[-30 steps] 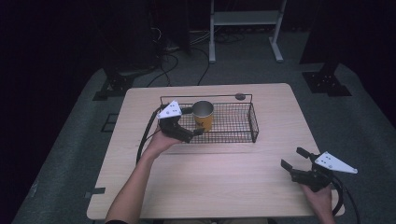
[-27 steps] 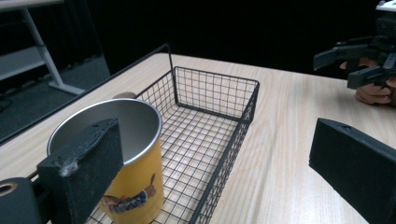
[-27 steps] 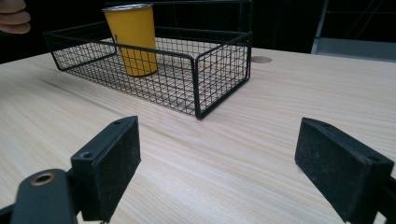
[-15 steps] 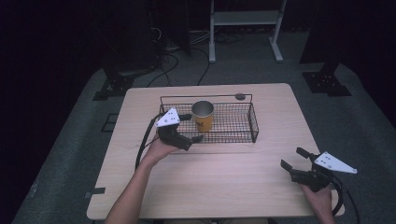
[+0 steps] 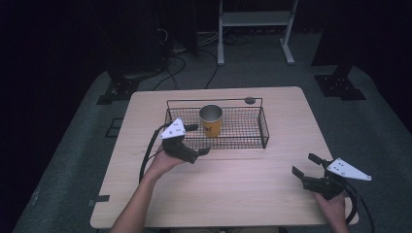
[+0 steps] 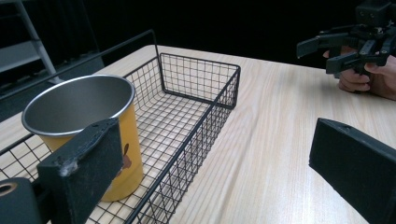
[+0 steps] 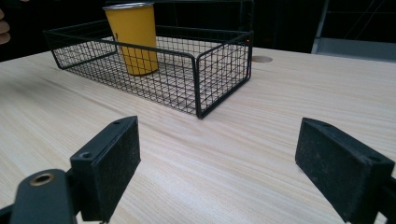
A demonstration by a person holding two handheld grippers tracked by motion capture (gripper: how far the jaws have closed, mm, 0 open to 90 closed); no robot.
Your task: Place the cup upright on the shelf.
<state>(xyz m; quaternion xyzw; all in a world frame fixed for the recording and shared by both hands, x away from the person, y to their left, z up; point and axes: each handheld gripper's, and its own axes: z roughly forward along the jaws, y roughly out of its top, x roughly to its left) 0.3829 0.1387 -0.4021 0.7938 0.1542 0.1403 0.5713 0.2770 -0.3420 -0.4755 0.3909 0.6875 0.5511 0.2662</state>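
Observation:
A yellow metal cup (image 5: 211, 120) stands upright in the left half of a black wire basket (image 5: 243, 127) at the table's middle back. My left gripper (image 5: 199, 140) hovers at the basket's near left corner, open and holding nothing, its jaws wide apart. In the left gripper view the cup (image 6: 86, 130) is just behind the left jaw, and the basket's near rim (image 6: 205, 116) runs between the jaws. My right gripper (image 5: 302, 164) rests open near the table's front right corner. From there the cup (image 7: 133, 37) and basket (image 7: 201, 88) lie well ahead.
The pale wooden table (image 5: 233, 194) has a round cable hole (image 5: 249, 100) behind the basket. A white metal stand (image 5: 255, 19) and loose cables sit on the dark floor beyond the far edge. The right gripper (image 6: 336, 51) appears far off in the left gripper view.
My left gripper has drawn back from the cup toward the near side of the basket, and the cup stays standing in the basket. The right gripper has not moved.

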